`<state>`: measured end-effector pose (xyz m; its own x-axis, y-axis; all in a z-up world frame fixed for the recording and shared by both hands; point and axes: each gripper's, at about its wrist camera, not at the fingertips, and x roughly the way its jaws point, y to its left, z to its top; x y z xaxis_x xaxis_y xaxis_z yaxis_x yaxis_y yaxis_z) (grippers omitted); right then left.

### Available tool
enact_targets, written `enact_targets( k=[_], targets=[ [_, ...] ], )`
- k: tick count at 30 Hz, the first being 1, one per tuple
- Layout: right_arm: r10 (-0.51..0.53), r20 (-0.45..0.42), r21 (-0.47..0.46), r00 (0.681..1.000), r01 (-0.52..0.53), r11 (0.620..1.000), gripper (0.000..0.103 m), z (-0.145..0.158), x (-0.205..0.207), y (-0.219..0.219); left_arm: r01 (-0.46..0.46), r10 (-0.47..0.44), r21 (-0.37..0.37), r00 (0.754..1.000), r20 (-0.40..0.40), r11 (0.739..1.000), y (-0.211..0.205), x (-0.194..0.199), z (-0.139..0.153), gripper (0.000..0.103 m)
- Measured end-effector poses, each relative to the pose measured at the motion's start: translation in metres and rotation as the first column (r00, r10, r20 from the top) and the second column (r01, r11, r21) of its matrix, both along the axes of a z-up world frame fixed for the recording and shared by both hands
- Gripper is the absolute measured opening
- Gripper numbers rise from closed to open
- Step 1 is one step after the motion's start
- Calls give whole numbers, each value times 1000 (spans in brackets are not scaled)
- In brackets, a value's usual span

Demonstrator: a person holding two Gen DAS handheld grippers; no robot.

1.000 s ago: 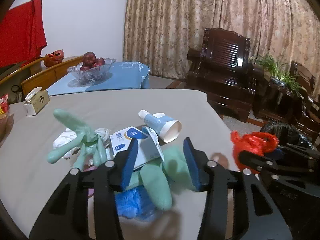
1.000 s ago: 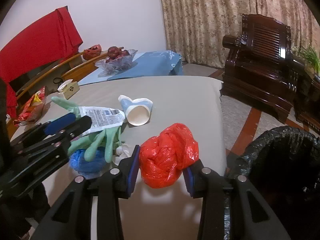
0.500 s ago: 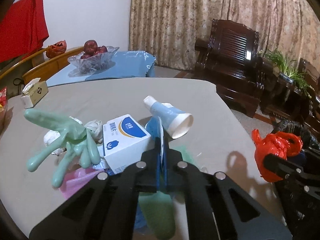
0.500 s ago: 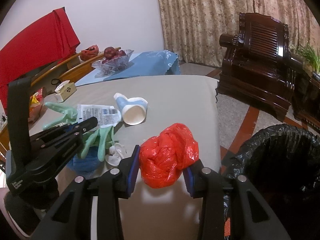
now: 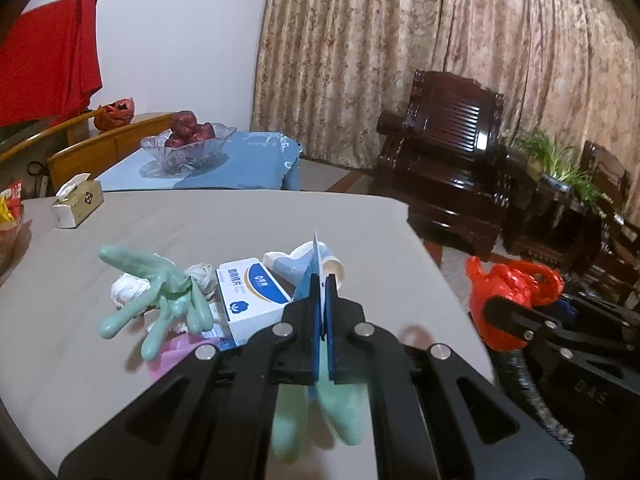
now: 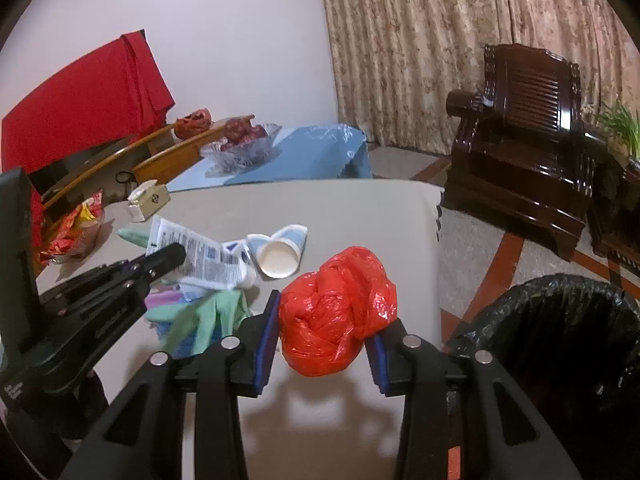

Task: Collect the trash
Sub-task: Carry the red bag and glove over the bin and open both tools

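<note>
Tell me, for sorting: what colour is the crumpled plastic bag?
Red crumpled plastic bag; clearest in right wrist view.

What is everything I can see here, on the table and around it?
box: 1, white and blue, table middle
gloves: at least 2, green, beside box
cup: 1, pale blue, on its side
tissue box: 1, far left
fruit bowl: 1, glass, blue table
bin: 1, black-lined, right of table
armchair: 1, dark wood
left gripper: shut on box flap
right gripper: holds red bag

White wall (image 5: 180, 32), patterned curtains (image 5: 400, 60), a dark wooden armchair (image 5: 452, 152); beyond it, perhaps a potted plant (image 5: 560, 160).
</note>
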<state>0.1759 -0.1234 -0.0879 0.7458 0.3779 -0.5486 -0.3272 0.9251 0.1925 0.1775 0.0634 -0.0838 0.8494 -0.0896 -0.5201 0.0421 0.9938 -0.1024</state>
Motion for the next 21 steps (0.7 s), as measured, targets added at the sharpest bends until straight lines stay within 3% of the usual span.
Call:
enact_targets(
  k=[11, 21],
  targets=[
    [-31, 64, 22, 997, 30, 999, 39, 34, -27, -26, 78, -75, -48, 995, 67, 996, -26, -26, 40, 2],
    [-167, 78, 3, 983, 168, 986, 38, 44, -61, -97, 246, -237, -73, 965, 111, 967, -98, -43, 55, 2]
  ],
)
